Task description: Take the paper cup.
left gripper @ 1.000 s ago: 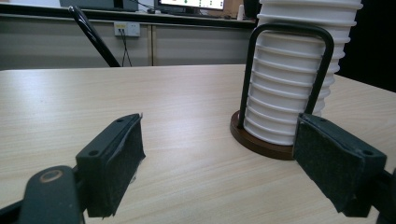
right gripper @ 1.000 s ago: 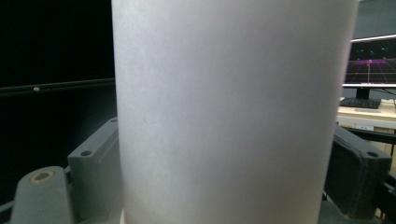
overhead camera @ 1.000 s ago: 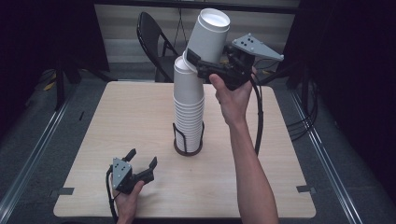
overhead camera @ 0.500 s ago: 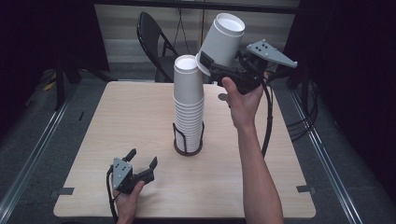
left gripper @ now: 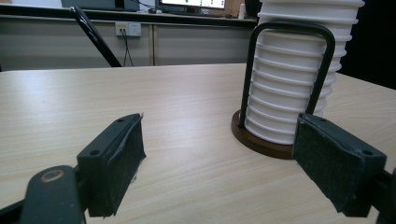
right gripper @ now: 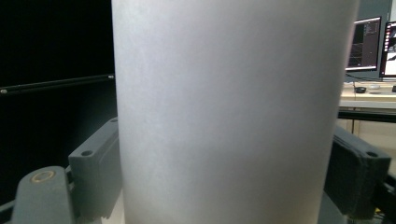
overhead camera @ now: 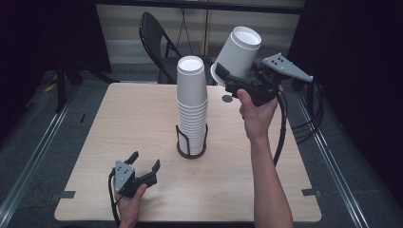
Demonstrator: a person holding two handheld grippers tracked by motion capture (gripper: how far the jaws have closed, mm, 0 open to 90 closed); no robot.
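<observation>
A tall stack of white paper cups point(overhead camera: 192, 107) stands upside down in a black wire holder point(overhead camera: 191, 142) at the table's middle. My right gripper point(overhead camera: 229, 81) is shut on a single white cup point(overhead camera: 236, 54), held tilted in the air to the right of the stack's top. In the right gripper view the cup's wall point(right gripper: 233, 112) sits between both pads. My left gripper point(overhead camera: 144, 164) rests open low over the table near the front left, with nothing between its fingers. Its own view shows the stack point(left gripper: 296, 74) and the holder's round base point(left gripper: 252, 137) just ahead to the right.
The wooden table point(overhead camera: 119, 123) is bare around the holder. A small dark disc point(overhead camera: 227, 99) lies on it behind the stack. A black folding chair point(overhead camera: 159, 42) stands beyond the far edge. Cables point(overhead camera: 304, 128) trail off the right side.
My right gripper has lifted the single cup off the stack's top and carried it right, tilting it further. The left gripper has stayed still.
</observation>
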